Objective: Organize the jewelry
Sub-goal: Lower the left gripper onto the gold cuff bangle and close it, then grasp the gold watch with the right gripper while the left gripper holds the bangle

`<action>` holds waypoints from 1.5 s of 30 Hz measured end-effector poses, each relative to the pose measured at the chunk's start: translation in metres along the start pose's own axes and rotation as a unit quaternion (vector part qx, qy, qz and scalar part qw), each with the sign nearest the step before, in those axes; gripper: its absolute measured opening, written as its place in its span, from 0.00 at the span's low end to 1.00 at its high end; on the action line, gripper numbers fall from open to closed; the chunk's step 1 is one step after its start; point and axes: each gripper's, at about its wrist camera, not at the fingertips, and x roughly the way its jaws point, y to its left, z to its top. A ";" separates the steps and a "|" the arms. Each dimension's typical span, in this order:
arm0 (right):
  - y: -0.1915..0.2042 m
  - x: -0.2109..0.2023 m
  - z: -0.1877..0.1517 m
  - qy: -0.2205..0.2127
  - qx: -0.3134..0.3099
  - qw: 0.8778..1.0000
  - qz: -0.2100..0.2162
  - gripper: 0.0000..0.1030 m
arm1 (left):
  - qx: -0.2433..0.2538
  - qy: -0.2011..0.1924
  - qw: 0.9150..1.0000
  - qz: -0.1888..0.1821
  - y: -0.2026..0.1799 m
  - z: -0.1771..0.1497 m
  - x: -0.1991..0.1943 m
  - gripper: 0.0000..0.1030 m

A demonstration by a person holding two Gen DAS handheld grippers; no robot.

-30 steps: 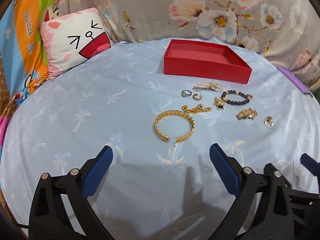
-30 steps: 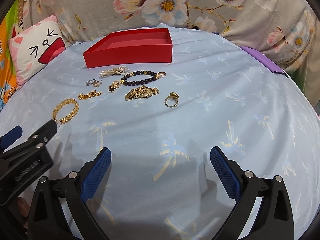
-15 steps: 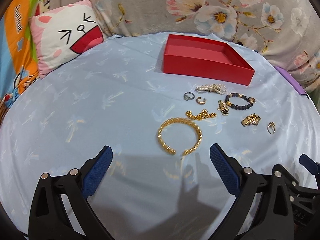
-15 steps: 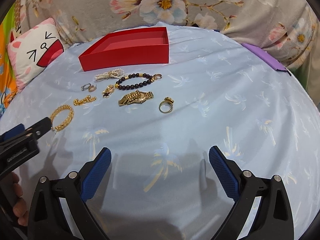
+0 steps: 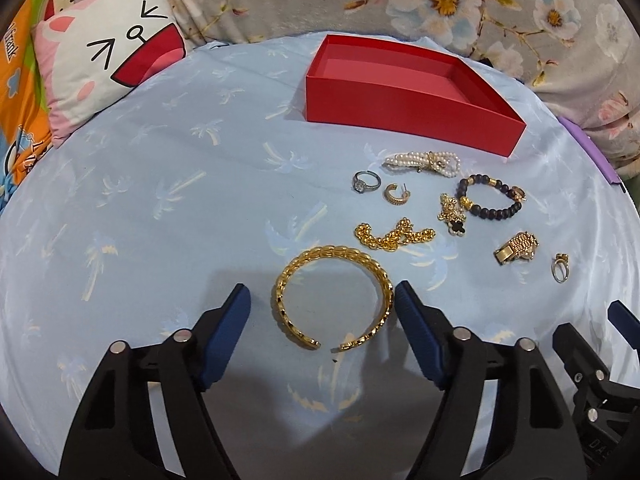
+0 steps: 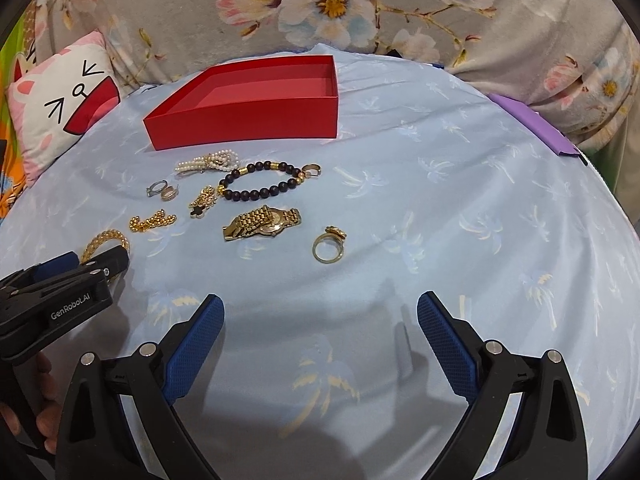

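Observation:
My left gripper [image 5: 322, 304] is open, its blue fingers on either side of a gold cuff bangle [image 5: 334, 300] lying on the blue cloth. Beyond lie a gold chain [image 5: 394, 236], a silver ring [image 5: 366, 181], a gold hoop earring [image 5: 395, 193], a pearl piece [image 5: 422, 162], a dark bead bracelet [image 6: 262, 181], a gold watch [image 6: 262, 222] and a gold ring [image 6: 328, 246]. An empty red box [image 5: 404, 110] stands behind them. My right gripper [image 6: 320, 324] is open and empty, short of the gold ring.
A cat-face cushion [image 5: 104, 52] lies at the far left. A floral fabric [image 6: 340, 4] rises behind the box. A purple object [image 6: 536, 126] sits at the cloth's right edge. My left gripper also shows at the left of the right wrist view [image 6: 60, 280].
My left gripper has moved forward and down until its open fingers flank the gold bangle. My right gripper has moved slightly closer to the jewelry.

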 end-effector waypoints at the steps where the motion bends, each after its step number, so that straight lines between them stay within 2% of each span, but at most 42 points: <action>1: 0.001 0.001 0.001 0.002 0.000 1.000 0.002 0.88 | 0.000 -0.002 1.000 -0.001 0.001 0.000 -0.001 0.59; 2: 0.002 0.002 0.002 0.004 -0.001 1.000 0.004 0.86 | -0.001 -0.004 1.000 0.000 0.002 0.000 -0.002 0.55; 10: 0.001 0.007 0.008 0.013 0.013 1.000 0.013 0.74 | -0.006 -0.003 1.000 -0.022 0.010 0.000 -0.006 0.55; 15: -0.004 0.009 0.015 0.017 0.026 0.999 0.020 0.65 | -0.009 -0.009 1.000 -0.019 0.016 -0.002 -0.009 0.55; 21: -0.005 0.014 0.017 0.020 0.029 0.999 0.016 0.58 | -0.014 -0.009 1.000 -0.022 0.021 -0.003 -0.011 0.55; 23: -0.004 0.018 0.021 0.033 0.042 0.998 0.038 0.53 | -0.016 -0.011 1.000 -0.024 0.021 -0.002 -0.012 0.55; 27: 0.010 0.022 0.030 0.043 0.053 0.994 0.086 0.53 | -0.017 -0.018 0.999 -0.023 0.022 0.001 -0.015 0.55; 31: 0.019 0.035 0.032 0.068 0.077 0.989 0.108 0.48 | -0.019 -0.021 0.999 -0.024 0.024 0.002 -0.017 0.55; 40: 0.031 0.049 0.044 0.053 0.095 0.991 0.082 0.45 | -0.024 -0.018 0.999 -0.031 0.028 0.003 -0.013 0.55; 42: 0.035 0.053 0.046 0.044 0.086 0.993 0.061 0.36 | -0.024 -0.016 0.999 -0.032 0.029 0.003 -0.011 0.55; 45: 0.036 0.054 0.046 0.034 0.076 0.996 0.041 0.28 | -0.025 -0.014 0.999 -0.034 0.030 0.003 -0.009 0.55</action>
